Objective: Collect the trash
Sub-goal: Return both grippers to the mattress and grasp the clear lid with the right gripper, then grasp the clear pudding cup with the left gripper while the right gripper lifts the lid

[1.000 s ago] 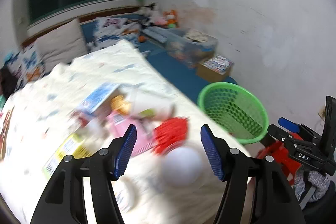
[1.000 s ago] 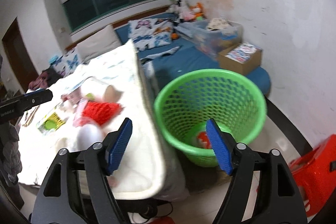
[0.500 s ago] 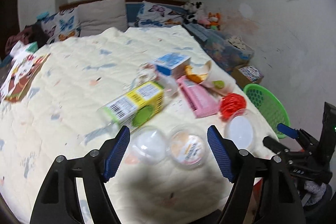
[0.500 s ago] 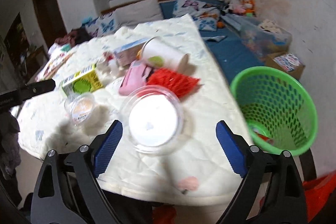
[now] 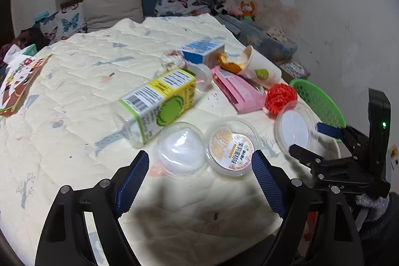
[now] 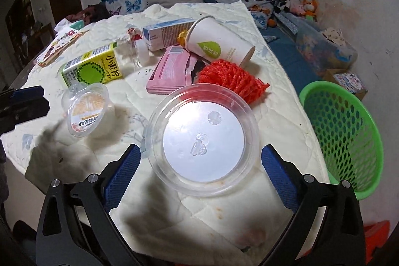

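Observation:
Trash lies on a cream quilt (image 5: 82,96). My left gripper (image 5: 199,181) is open just short of a clear dome lid (image 5: 179,147) and a labelled clear cup (image 5: 230,146). My right gripper (image 6: 200,171) is open around the near side of a large clear round container (image 6: 203,137), not touching it. Behind lie a yellow-green bottle (image 6: 92,69), a red net (image 6: 230,77), a pink packet (image 6: 169,70), a white paper cup (image 6: 219,41) and a blue carton (image 6: 167,33). The green basket (image 6: 341,116) stands right of the bed.
The right gripper shows at the right of the left wrist view (image 5: 349,156). Pillows (image 5: 112,6) and soft toys (image 6: 296,1) lie at the back. A picture book (image 5: 17,81) lies on the quilt's left edge. Storage boxes (image 6: 326,49) stand by the wall.
Both grippers swung left from the green basket to over the quilt. They have closed in on the clear cups and the large clear container, which now fill more of each view.

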Demonstrator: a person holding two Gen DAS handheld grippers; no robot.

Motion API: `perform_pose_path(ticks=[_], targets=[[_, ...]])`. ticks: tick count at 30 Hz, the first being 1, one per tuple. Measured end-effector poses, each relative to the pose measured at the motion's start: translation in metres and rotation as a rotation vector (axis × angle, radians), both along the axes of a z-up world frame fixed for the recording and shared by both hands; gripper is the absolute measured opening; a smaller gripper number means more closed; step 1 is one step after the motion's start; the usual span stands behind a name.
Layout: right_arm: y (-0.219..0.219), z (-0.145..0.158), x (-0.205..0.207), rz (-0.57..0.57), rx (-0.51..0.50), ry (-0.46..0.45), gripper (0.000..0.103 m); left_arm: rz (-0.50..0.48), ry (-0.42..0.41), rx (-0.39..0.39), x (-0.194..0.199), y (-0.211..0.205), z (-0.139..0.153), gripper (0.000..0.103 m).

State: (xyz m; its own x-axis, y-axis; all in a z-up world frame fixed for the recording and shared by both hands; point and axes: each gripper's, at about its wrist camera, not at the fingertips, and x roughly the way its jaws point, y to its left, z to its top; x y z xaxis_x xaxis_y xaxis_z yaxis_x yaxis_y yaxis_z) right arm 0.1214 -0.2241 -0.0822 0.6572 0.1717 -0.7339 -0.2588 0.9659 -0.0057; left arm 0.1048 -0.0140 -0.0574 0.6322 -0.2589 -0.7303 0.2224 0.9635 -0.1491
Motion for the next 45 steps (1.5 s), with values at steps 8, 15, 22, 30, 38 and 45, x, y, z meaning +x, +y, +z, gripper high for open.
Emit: perform_pose_path(ticks=[8, 15, 22, 30, 38, 45], targets=[[0.002, -0.006, 0.008, -0.010, -0.003, 0.006, 0.097, -0.037, 0.018, 0.003, 0.002, -0.009, -0.006, 0.082], [-0.005, -0.005, 0.011, -0.029, 0.026, 0.005, 0.093, -0.093, 0.015, 0.020, 0.004, -0.020, -0.004, 0.083], [-0.023, 0.005, 0.005, -0.045, 0.089, 0.000, 0.093, -0.157, 0.033, 0.047, 0.018, -0.034, -0.012, 0.084], [-0.042, 0.019, -0.011, -0.067, 0.136, -0.019, 0.093, -0.167, 0.010, 0.082, 0.022, -0.041, -0.012, 0.086], [-0.057, 0.028, -0.019, -0.095, 0.168, -0.039, 0.093, -0.292, -0.050, 0.111, 0.023, -0.049, 0.001, 0.086], [-0.062, 0.031, -0.024, -0.104, 0.174, -0.047, 0.093, -0.462, -0.001, 0.180, 0.041, -0.057, -0.003, 0.086]])
